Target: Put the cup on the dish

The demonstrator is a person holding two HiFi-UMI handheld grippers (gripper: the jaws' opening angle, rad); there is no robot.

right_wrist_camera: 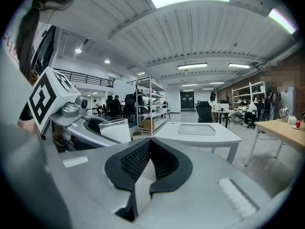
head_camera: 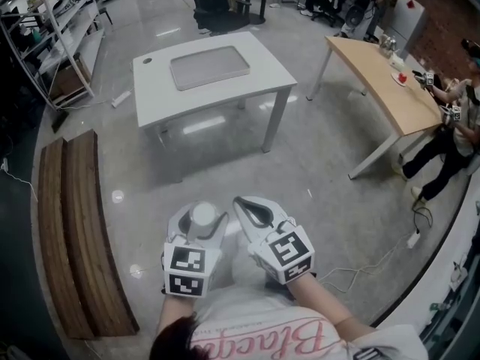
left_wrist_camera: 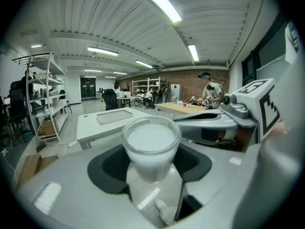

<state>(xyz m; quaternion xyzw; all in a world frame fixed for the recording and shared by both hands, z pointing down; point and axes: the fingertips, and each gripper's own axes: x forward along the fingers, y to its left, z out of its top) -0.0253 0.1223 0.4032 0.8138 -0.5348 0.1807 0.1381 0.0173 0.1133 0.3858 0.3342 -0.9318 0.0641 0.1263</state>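
Note:
A translucent white cup (head_camera: 203, 216) stands upright between the jaws of my left gripper (head_camera: 199, 229), which is shut on it. In the left gripper view the cup (left_wrist_camera: 150, 144) fills the centre, its rim facing me, with the black pads on either side. My right gripper (head_camera: 256, 213) is held beside the left one, shut with nothing in it; its black pads (right_wrist_camera: 138, 160) meet. The dish, a shallow grey tray (head_camera: 209, 67), lies on a white table (head_camera: 259, 70) some way ahead, across open floor. It also shows as the tray (left_wrist_camera: 114, 116) and the tray (right_wrist_camera: 197, 129).
A curved wooden bench (head_camera: 75, 223) runs along the left. A light wooden table (head_camera: 382, 81) stands at the right with a person (head_camera: 457, 126) next to it. Metal shelving (head_camera: 52, 28) is at the far left. Cables (head_camera: 375, 265) lie on the floor at the right.

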